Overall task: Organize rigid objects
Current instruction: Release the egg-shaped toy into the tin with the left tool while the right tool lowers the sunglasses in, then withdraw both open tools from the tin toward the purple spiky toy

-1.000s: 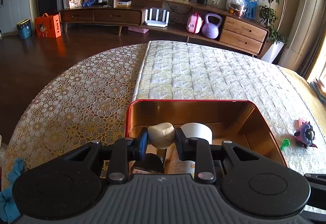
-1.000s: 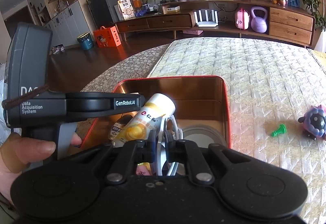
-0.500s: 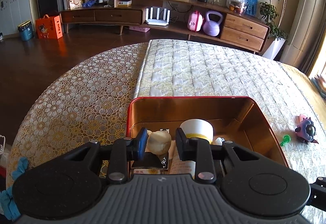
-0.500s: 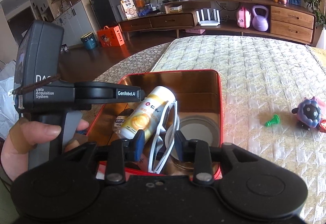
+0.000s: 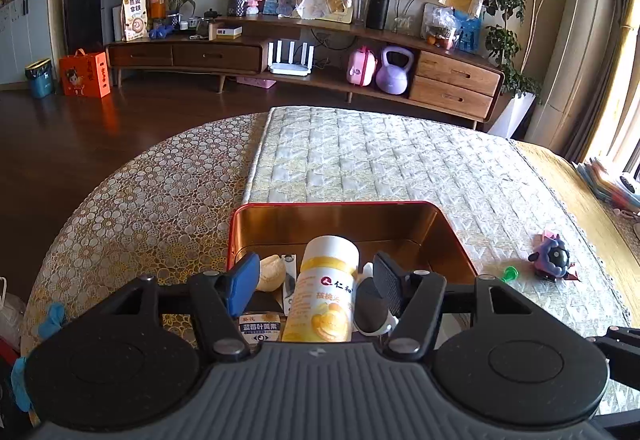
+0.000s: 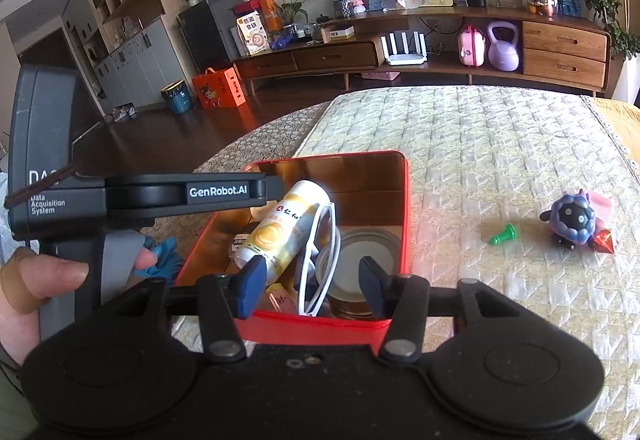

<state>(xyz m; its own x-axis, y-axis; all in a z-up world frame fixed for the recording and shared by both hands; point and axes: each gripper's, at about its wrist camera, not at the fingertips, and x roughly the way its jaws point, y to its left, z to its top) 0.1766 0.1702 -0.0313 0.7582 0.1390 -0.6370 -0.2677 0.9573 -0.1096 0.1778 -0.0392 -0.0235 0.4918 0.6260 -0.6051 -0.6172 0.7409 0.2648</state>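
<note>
My left gripper point(image 5: 316, 280) has just let its jaws spread, and nothing is pinched between the pads now; a second ago they were clamped on the pale rounded lump point(image 5: 271, 273), which now lies loose in the red tin point(image 5: 452, 236), just inside my blue left pad. My right gripper point(image 6: 310, 282) has likewise been opening; the white glasses point(image 6: 320, 260) it was nipping a second ago stand free between the spread jaws, leaning against the yellow bottle point(image 6: 280, 226), with no pad pressing on them. The bottle lies tilted across the tin, its cap towards the far wall; beside it I see a small labelled box point(image 5: 259, 327), and on the right a round lid or jar top point(image 6: 362, 252), partly hidden by my pad. Both drops look finished to me, so two more rigid things are stowed and both hands are free; the other hand point(image 6: 36, 280) shows at the left of the right wrist view, wrapped round its handle. Outward on the quilted cover point(image 6: 480, 143), well apart from the tin, lie a green peg point(image 6: 503, 234) and a purple toy figure point(image 6: 572, 217); I judge those are what is left to fetch, the peg being small and likely fiddly to pinch off soft cloth.
</note>
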